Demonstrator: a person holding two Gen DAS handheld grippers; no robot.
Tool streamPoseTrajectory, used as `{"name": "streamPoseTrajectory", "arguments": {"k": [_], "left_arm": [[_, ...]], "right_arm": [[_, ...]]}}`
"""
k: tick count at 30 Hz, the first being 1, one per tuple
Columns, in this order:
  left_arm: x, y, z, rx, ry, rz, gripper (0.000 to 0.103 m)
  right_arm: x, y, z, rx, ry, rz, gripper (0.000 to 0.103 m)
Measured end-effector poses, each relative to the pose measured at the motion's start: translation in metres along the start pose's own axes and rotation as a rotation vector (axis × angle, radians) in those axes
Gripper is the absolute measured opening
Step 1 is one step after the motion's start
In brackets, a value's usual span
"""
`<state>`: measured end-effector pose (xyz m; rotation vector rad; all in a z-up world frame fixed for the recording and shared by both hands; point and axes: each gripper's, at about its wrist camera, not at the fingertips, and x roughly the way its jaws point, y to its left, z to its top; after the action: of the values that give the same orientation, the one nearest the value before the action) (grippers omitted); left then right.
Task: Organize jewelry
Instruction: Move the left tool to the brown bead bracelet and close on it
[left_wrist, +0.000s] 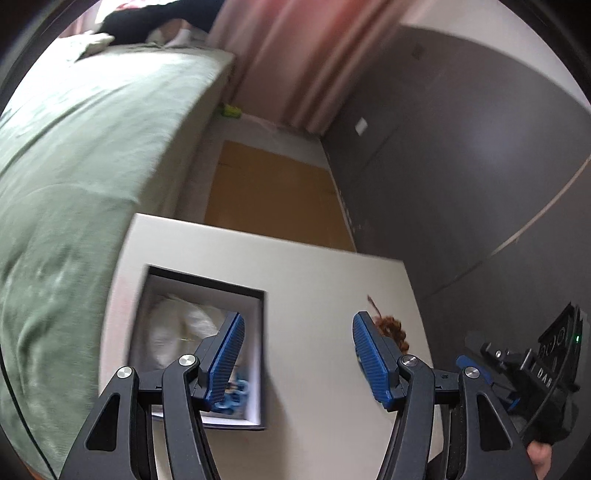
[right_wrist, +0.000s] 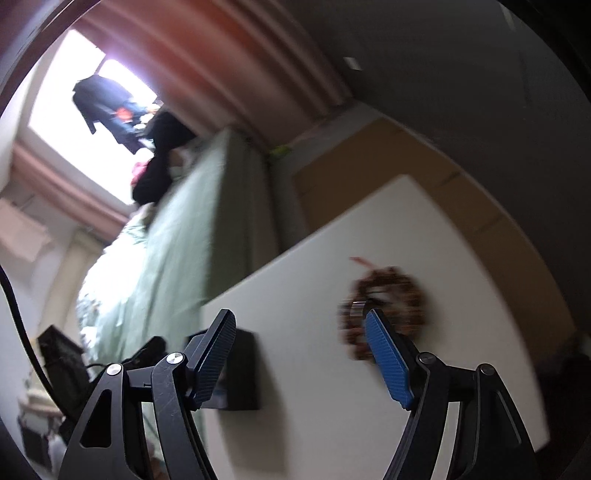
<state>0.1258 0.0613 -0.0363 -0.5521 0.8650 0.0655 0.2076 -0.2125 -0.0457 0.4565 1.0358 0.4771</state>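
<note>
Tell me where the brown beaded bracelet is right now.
The brown beaded bracelet lies on the white table, out of the dark open box and to its right. In the right wrist view it sits just behind the right-hand blue pad.

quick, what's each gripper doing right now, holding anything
left gripper: open, holding nothing, above the table beside the box.
right gripper: open, holding nothing, near the bracelet.

Blur and blocked views

Motion blur smears the bracelet (right_wrist: 384, 314) on the right wrist view; the left finger (left_wrist: 225, 362) covers part of the blue piece (left_wrist: 234, 397) in the box (left_wrist: 258, 354), its contents unclear.
</note>
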Motion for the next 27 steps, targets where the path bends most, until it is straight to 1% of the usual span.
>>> {"name": "streamPoseTrajectory", "arguments": {"k": [4, 6, 8, 9, 11, 13, 16, 17, 20, 23, 25, 27], "left_arm": [[0.021, -0.03, -0.002, 0.053, 0.053, -0.008, 0.062], [0.031, -0.044, -0.003, 0.084, 0.074, -0.01, 0.059], [0.041, -0.055, -0.006, 0.109, 0.097, -0.011, 0.052], [0.047, -0.06, -0.008, 0.12, 0.113, -0.007, 0.05], [0.058, -0.067, -0.012, 0.132, 0.142, 0.001, 0.041], [0.071, -0.073, -0.018, 0.133, 0.175, 0.008, 0.038], [0.089, -0.08, -0.025, 0.142, 0.212, 0.026, 0.036], [0.094, -0.083, -0.028, 0.147, 0.222, 0.035, 0.032], [0.113, -0.089, -0.035, 0.15, 0.254, 0.058, 0.027], [0.125, -0.09, -0.041, 0.152, 0.272, 0.085, 0.024], [0.128, -0.091, -0.042, 0.139, 0.261, 0.077, 0.024], [0.131, -0.093, -0.041, 0.133, 0.256, 0.086, 0.024]], "right_arm": [[-0.006, -0.03, 0.01, 0.077, 0.017, -0.018, 0.073], [-0.012, -0.042, 0.016, 0.094, 0.008, -0.022, 0.073], [-0.014, -0.052, 0.019, 0.12, 0.007, -0.031, 0.073], [-0.015, -0.057, 0.019, 0.132, 0.014, -0.031, 0.073], [-0.014, -0.065, 0.02, 0.153, 0.031, -0.038, 0.073], [-0.015, -0.07, 0.021, 0.163, 0.031, -0.042, 0.073], [-0.023, -0.079, 0.024, 0.185, 0.02, -0.031, 0.073], [-0.025, -0.082, 0.024, 0.193, 0.015, -0.027, 0.073], [-0.03, -0.088, 0.024, 0.217, 0.009, -0.02, 0.073], [-0.031, -0.093, 0.025, 0.229, 0.014, -0.013, 0.073], [-0.032, -0.094, 0.026, 0.234, 0.014, -0.007, 0.073], [-0.033, -0.095, 0.027, 0.235, 0.014, 0.0, 0.073]]}}
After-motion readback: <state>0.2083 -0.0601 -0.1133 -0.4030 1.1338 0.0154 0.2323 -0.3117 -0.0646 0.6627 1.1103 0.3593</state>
